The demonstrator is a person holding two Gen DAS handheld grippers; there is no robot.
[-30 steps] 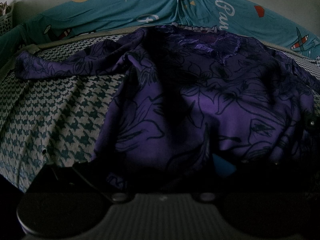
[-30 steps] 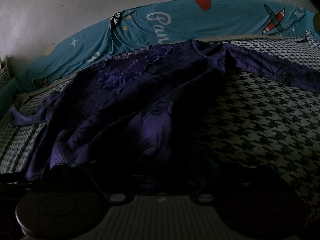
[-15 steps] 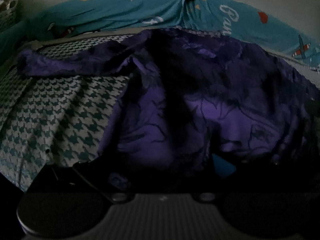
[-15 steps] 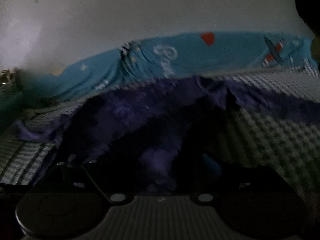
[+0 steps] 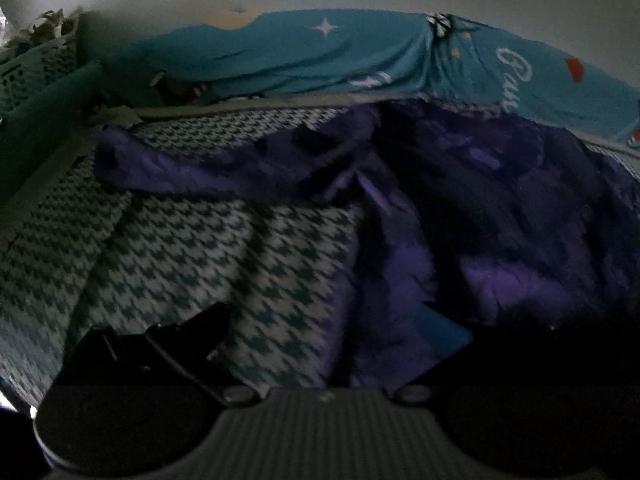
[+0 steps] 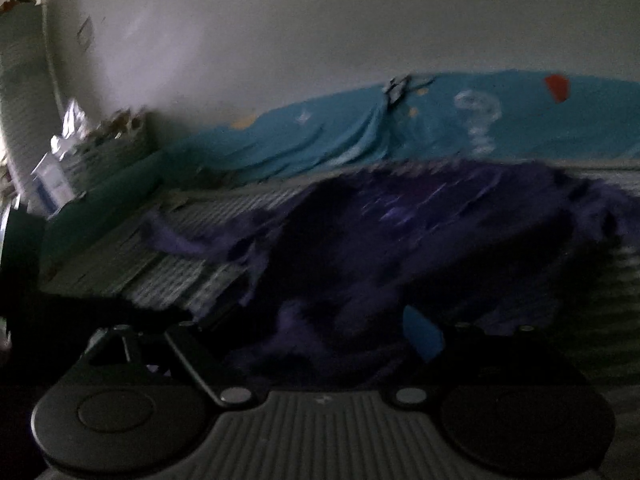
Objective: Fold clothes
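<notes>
While the purple garment (image 5: 500, 216) lies spread across the houndstooth bed cover (image 5: 208, 248), I see its near hem bunched up between the fingers of both tools. One sleeve (image 5: 208, 168) trails off to the left over the cover. My left gripper (image 5: 336, 344) has purple cloth in its gap, against the blue pad (image 5: 444, 334), but the frame is too dark for me to say whether the jaws pinch it. My right gripper (image 6: 320, 344) stands wide, with cloth heaped between its fingers; I cannot tell if it holds any. Behind the garment runs a teal printed sheet (image 5: 320, 56) along the wall (image 6: 320, 20). I judge the risk is lifting unevenly: if only one side truly grips, the hem would slip, and the slippery-looking fabric would crumple rather than fold. The trailing sleeve could also drag and twist under.
</notes>
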